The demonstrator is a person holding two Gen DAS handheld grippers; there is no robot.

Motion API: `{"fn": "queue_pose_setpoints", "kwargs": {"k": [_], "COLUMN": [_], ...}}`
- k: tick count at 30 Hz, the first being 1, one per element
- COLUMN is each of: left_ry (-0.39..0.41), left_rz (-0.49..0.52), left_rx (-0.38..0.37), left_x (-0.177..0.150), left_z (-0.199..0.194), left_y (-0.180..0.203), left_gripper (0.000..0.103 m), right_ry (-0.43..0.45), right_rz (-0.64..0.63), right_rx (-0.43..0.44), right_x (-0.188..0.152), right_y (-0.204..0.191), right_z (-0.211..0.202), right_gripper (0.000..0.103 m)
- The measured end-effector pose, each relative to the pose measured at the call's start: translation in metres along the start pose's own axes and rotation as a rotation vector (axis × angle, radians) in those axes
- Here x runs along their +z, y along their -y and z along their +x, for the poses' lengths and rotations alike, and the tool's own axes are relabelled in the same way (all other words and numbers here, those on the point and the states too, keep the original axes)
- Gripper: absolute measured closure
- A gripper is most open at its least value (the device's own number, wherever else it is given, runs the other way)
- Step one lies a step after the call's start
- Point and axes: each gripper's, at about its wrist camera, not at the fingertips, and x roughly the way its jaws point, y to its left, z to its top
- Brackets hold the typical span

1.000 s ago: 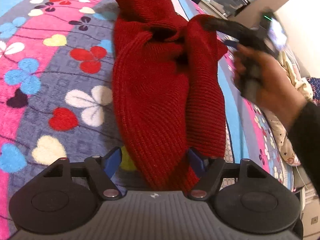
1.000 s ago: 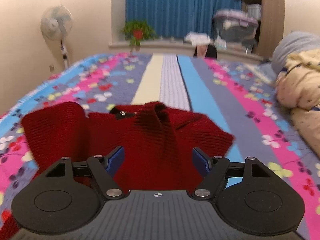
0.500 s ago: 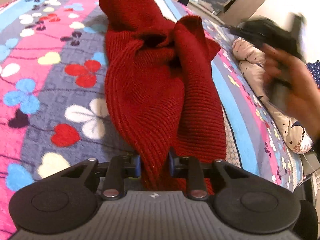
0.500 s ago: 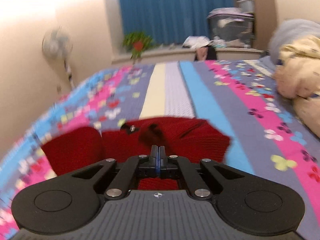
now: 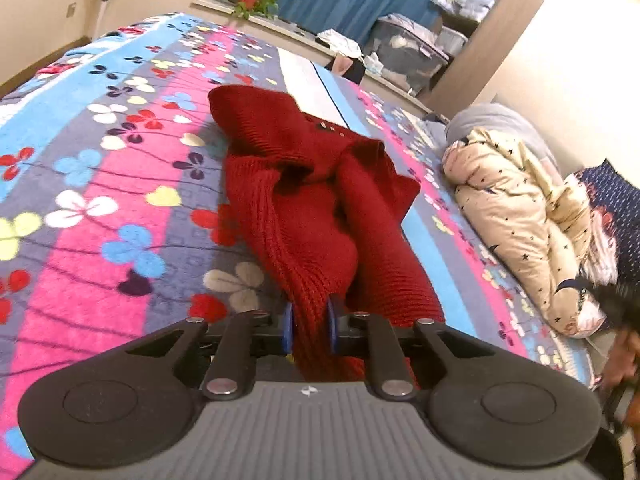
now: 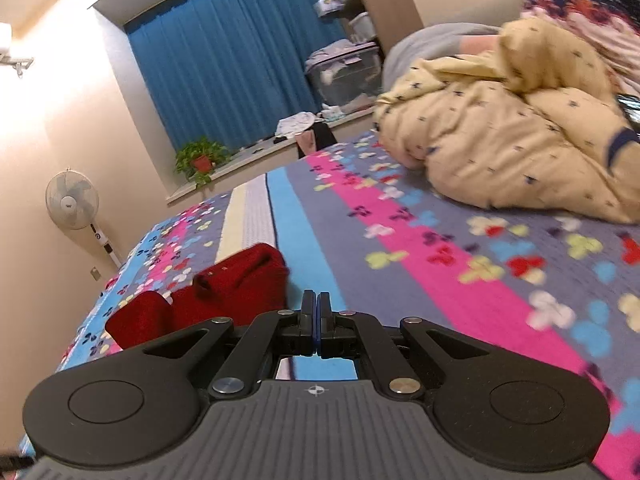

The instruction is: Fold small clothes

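The red sweater (image 5: 316,200) lies bunched on the flowered bedspread (image 5: 120,184), soft, floppy knit best taken by an edge, which the left gripper (image 5: 310,330) pinches (the right gripper (image 6: 316,320) is closed, empty).

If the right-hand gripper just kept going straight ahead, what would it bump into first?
Probably the flowered bedspread: the right gripper, shut and empty, points across bare bed between the red sweater and cream quilt. Depth is unclear.

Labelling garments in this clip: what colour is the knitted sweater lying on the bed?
Dark red ribbed knitted sweater, plain, no pattern; the left wrist view shows it best.
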Motion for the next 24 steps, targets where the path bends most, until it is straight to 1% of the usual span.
{"fn": "queue_pose_setpoints", "kwargs": {"k": [1,3,4,5,6,7,9,10,12,13,14,15,17,18,20,21,23,24], "left_ry": [-0.009,-0.031,-0.039,-0.035,-0.033,-0.036,-0.053,-0.063,-0.102,-0.123,-0.150,-0.175,-0.235,-0.263,-0.317,-0.334,-0.360,-0.370], "left_rz": [0.003,-0.002,-0.015,-0.037,-0.071,-0.116,-0.189,-0.209,-0.240,-0.255,-0.269,-0.276,-0.281,-0.283,-0.288,-0.287,-0.274,-0.267], "left_rx": [0.009,0.033,0.044,0.052,0.064,0.068,0.078,0.096,0.117,0.115,0.114,0.114,0.122,0.127,0.146,0.155,0.157,0.151], "left_x": [-0.002,-0.004,-0.007,-0.007,-0.009,-0.010,-0.011,-0.010,-0.010,-0.010,-0.011,-0.011,-0.014,-0.017,-0.022,-0.024,-0.027,-0.028], "left_z": [-0.007,-0.019,-0.025,-0.029,-0.033,-0.034,-0.028,-0.022,-0.007,-0.001,0.006,0.012,0.028,0.035,0.048,0.053,0.061,0.064], "left_y": [-0.003,-0.011,-0.017,-0.023,-0.030,-0.038,-0.050,-0.055,-0.061,-0.063,-0.065,-0.067,-0.065,-0.064,-0.063,-0.062,-0.058,-0.056], "left_gripper": [0.094,0.097,0.101,0.103,0.103,0.103,0.100,0.097,0.078,0.073,0.061,0.052,0.044,0.041,0.041,0.041,0.041,0.041], "right_ry": [-0.009,-0.062,-0.093,-0.113,-0.135,-0.148,-0.160,-0.167,-0.183,-0.193,-0.195,-0.196,-0.191,-0.189,-0.188,-0.185,-0.196,-0.213], "right_rz": [0.001,0.007,-0.008,-0.031,-0.066,-0.083,-0.097,-0.097,-0.081,-0.074,-0.073,-0.079,-0.114,-0.139,-0.193,-0.217,-0.231,-0.240], "right_rx": [0.002,0.048,0.077,0.090,0.104,0.116,0.132,0.137,0.142,0.145,0.154,0.167,0.194,0.207,0.222,0.225,0.230,0.235], "right_x": [-0.005,-0.016,-0.022,-0.027,-0.033,-0.037,-0.042,-0.046,-0.048,-0.049,-0.050,-0.050,-0.050,-0.049,-0.044,-0.042,-0.034,-0.032], "right_y": [0.008,0.022,0.025,0.025,0.024,0.022,0.015,0.011,0.002,-0.005,-0.011,-0.020,-0.044,-0.057,-0.085,-0.101,-0.122,-0.136], "right_z": [-0.009,-0.016,-0.016,-0.015,-0.011,-0.007,0.006,0.016,0.036,0.048,0.055,0.064,0.088,0.101,0.131,0.149,0.181,0.202], "right_gripper": [0.103,0.103,0.103,0.103,0.103,0.100,0.100,0.099,0.093,0.089,0.084,0.081,0.067,0.064,0.052,0.050,0.036,0.033]}}
